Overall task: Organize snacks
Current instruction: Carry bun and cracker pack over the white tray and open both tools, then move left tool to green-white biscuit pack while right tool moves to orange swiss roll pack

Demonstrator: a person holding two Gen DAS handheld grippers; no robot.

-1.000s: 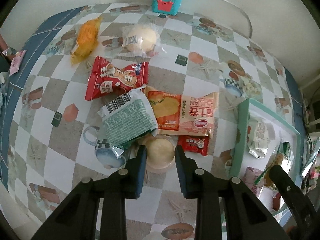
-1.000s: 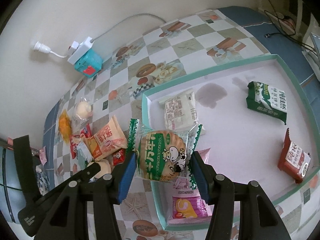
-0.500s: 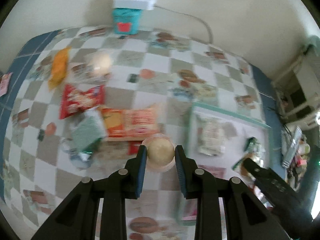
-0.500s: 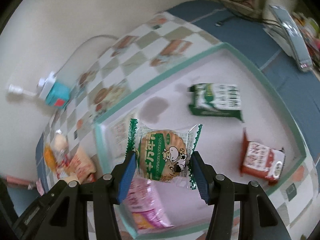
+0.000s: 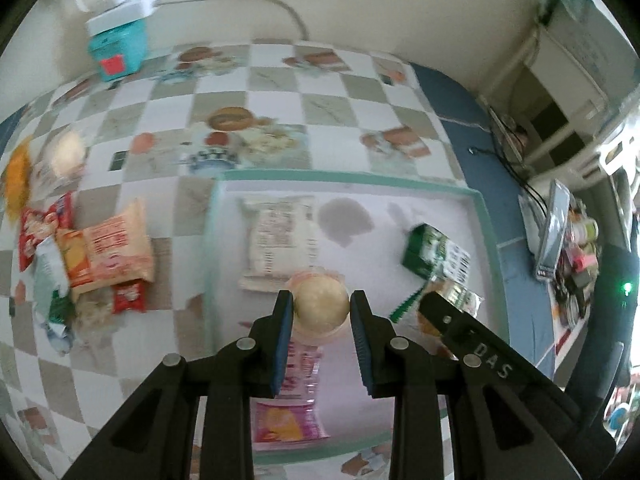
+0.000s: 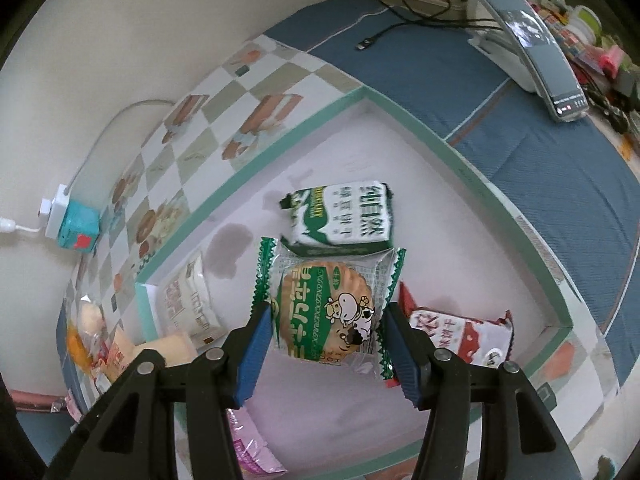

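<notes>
My left gripper (image 5: 320, 312) is shut on a round pale bun in clear wrap (image 5: 320, 306) and holds it above the green-rimmed white tray (image 5: 344, 178). My right gripper (image 6: 326, 326) is shut on a green-and-clear rice cracker packet with a cow (image 6: 326, 314), also above the tray (image 6: 448, 140). In the tray lie a white packet (image 5: 278, 240), a green-and-white packet (image 6: 340, 216), a red packet (image 6: 460, 332) and a pink packet (image 5: 288, 426). My right gripper's finger (image 5: 472, 340) shows at the right of the left wrist view.
Loose snacks lie on the checkered cloth left of the tray: an orange-and-cream bag (image 5: 106, 252), red packets (image 5: 40, 228), another wrapped bun (image 5: 64, 156) and an orange packet (image 5: 14, 176). A teal box with a white plug (image 5: 118, 50) stands by the wall. A phone (image 6: 532, 44) and cable lie on the blue cloth.
My left gripper lifted the bun off the snack pile and carried it right, over the tray. My right gripper carried the cracker packet further over the tray's middle.
</notes>
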